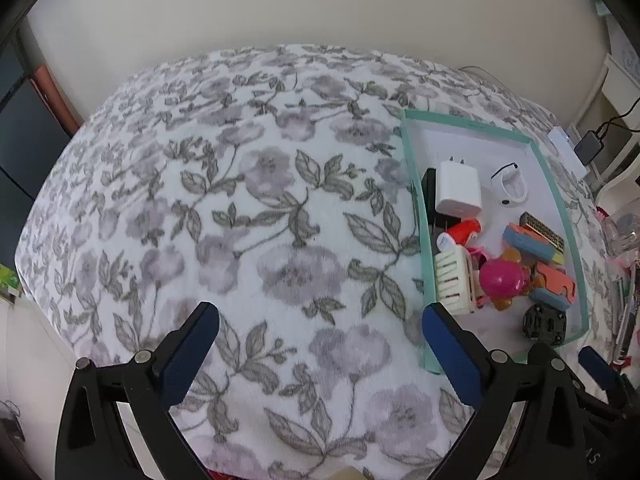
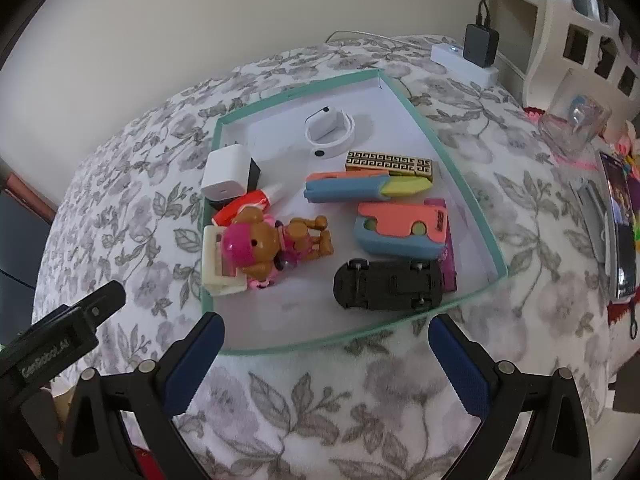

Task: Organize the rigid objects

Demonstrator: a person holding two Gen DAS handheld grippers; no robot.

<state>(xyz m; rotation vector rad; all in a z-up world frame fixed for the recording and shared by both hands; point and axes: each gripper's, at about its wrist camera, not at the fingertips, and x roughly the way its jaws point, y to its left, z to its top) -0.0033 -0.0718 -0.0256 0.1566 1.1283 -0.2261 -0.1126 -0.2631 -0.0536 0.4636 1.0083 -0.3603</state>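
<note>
Both grippers empty beside tray (image 2: 460, 168)

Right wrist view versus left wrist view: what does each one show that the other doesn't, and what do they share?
Only the right wrist view shows the black toy car whole and from above, the clear plastic cup, and the phone at the right edge. Only the left wrist view shows the wide bare stretch of floral blanket left of the tray. Both show the teal-rimmed tray, the white charger, the pink-helmeted toy dog, and an open, empty hand-held gripper: right, left.
</note>
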